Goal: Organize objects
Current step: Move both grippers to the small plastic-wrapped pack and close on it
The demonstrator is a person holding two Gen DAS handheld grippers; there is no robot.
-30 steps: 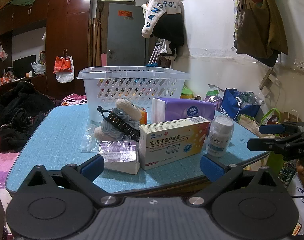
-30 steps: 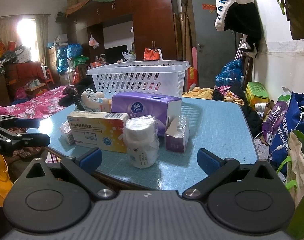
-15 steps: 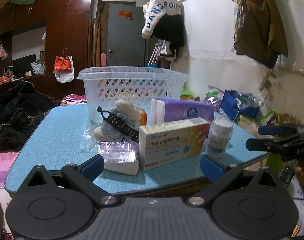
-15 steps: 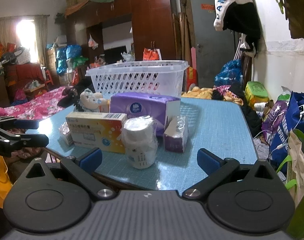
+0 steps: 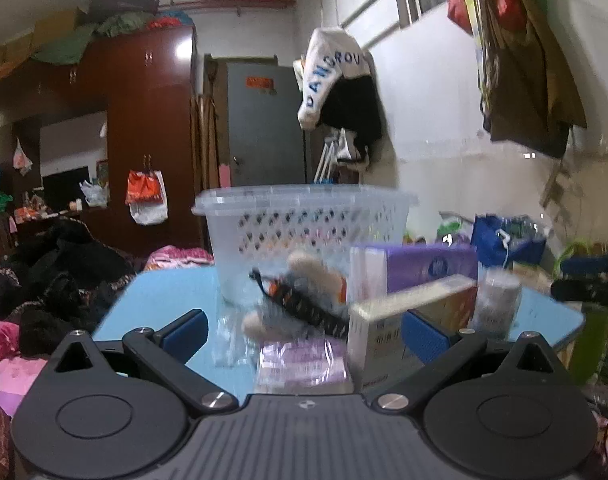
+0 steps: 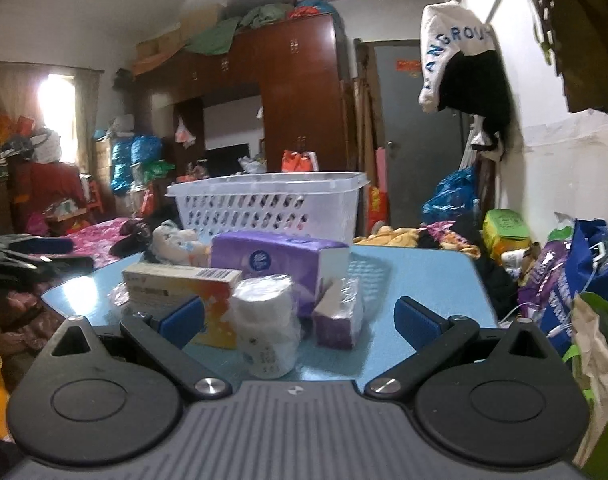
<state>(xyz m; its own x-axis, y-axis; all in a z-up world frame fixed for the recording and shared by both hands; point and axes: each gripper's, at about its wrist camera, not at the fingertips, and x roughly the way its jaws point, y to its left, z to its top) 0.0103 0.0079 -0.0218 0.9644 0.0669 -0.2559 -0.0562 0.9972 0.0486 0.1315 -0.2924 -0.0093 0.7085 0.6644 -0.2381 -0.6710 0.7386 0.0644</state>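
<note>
A white perforated basket [image 5: 304, 236] [image 6: 267, 208] stands at the back of the blue table [image 5: 159, 300] [image 6: 424, 280]. In front of it lie a purple tissue pack [image 5: 428, 268] [image 6: 275, 260], a medicine box [image 5: 408, 320] [image 6: 175, 284], a white pill bottle [image 5: 496, 304] [image 6: 267, 324], a small purple tissue packet [image 5: 304, 364] [image 6: 340, 316] and a black hair clip on stuffed bagged items [image 5: 299, 304]. My left gripper [image 5: 304, 332] is open and empty before the small packet. My right gripper [image 6: 299, 320] is open, with the pill bottle just ahead between its fingers.
Dark clothes [image 5: 43, 280] pile up left of the table. Bags [image 6: 576, 280] crowd the floor at the right by the wall. A brown wardrobe [image 6: 295, 100] and a grey door [image 5: 263, 128] stand behind. The other gripper [image 5: 588, 284] shows at the right edge.
Both grippers have moved forward and closer to the objects, with both views tilted upward. The left wrist view is motion-blurred. Both stay open.
</note>
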